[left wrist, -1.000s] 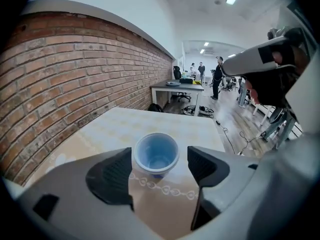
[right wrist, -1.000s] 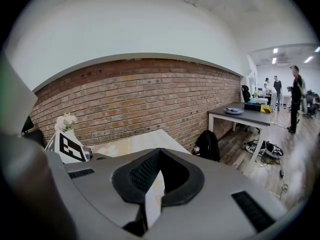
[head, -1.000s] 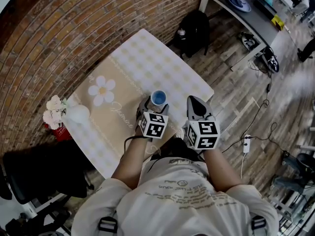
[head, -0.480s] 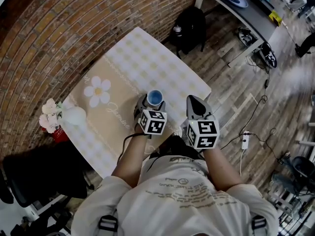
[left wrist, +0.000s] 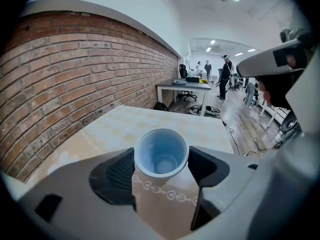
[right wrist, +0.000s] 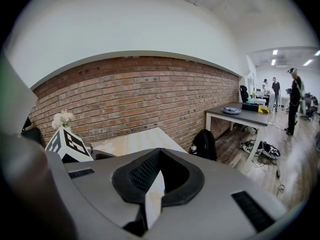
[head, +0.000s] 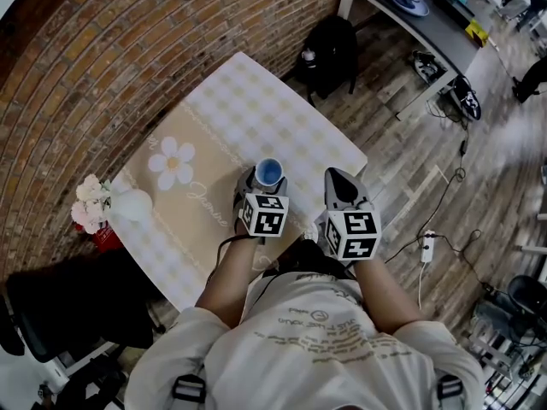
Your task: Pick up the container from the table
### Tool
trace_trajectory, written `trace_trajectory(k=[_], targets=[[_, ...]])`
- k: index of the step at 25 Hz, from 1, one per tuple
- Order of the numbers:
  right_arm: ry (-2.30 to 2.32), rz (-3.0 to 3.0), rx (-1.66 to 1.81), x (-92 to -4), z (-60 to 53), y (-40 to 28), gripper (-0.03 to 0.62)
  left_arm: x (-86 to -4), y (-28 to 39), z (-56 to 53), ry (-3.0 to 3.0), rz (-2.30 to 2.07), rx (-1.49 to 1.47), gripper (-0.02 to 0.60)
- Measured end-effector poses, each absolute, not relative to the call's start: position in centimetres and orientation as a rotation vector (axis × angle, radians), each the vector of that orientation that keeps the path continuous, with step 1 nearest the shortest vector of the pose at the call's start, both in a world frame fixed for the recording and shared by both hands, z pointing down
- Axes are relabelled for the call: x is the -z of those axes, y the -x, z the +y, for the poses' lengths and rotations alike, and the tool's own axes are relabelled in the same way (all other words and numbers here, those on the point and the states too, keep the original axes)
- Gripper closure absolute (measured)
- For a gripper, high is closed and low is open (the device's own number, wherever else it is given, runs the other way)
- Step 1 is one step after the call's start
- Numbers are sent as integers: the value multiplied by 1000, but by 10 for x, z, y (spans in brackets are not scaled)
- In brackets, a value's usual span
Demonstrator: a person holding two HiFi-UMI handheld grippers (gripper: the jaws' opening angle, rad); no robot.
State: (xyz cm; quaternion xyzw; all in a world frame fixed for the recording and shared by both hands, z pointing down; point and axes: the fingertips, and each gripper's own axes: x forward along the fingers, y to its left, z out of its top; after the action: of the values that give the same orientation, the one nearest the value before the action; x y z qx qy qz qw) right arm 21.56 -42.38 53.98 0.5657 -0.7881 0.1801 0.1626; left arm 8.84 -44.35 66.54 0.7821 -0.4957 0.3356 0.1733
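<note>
the container (head: 269, 172), a small blue cup with its open mouth up, sits a little left of the head view's centre, over the near part of the table (head: 256, 92). the left tool (head: 266, 185) pinches it: in the left gripper view the cup (left wrist: 161, 154) fills the gap between the two dark pads, each pressed to one side of its rim. whether its base touches the cloth cannot be made out.

just right of it, apart from the cup, the right tool (head: 340, 186) hovers at the table's near edge, its jaws pressed together on nothing, with only a thin slit between the pads in the right gripper view (right wrist: 156, 181).

the cloth is pale check with a beige band and a printed white daisy (head: 172, 162). a white vase (head: 131, 204) with pale flowers stands at the table's left edge. a brick wall (head: 102, 67) fills the upper left, a black backpack (head: 333, 45) lies on the wood floor beyond the table, and a grey desk (head: 427, 24) is at upper right.
</note>
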Motion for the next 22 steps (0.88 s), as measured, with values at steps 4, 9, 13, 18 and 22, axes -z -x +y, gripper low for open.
trace_trajectory(k=[4, 9, 13, 18, 22], targets=[[-1614, -2256, -511, -537, -421, -214, 592, -657, -87, -440, -2231, -1414, -959, 250], [-1609, -2281, -500, -531, -419, -208, 592, -644, -79, -436, -2227, -1445, -985, 250], [-1601, -2309, -491, -525, -421, -202, 592, -630, -72, -436, -2205, -1481, -1018, 250], [-1594, -2351, -479, -514, -426, -194, 592, -601, -65, -432, -2197, -1505, -998, 250], [-1584, -2381, -463, -506, -434, -183, 592, -578, -60, -428, -2176, -1496, -945, 250]])
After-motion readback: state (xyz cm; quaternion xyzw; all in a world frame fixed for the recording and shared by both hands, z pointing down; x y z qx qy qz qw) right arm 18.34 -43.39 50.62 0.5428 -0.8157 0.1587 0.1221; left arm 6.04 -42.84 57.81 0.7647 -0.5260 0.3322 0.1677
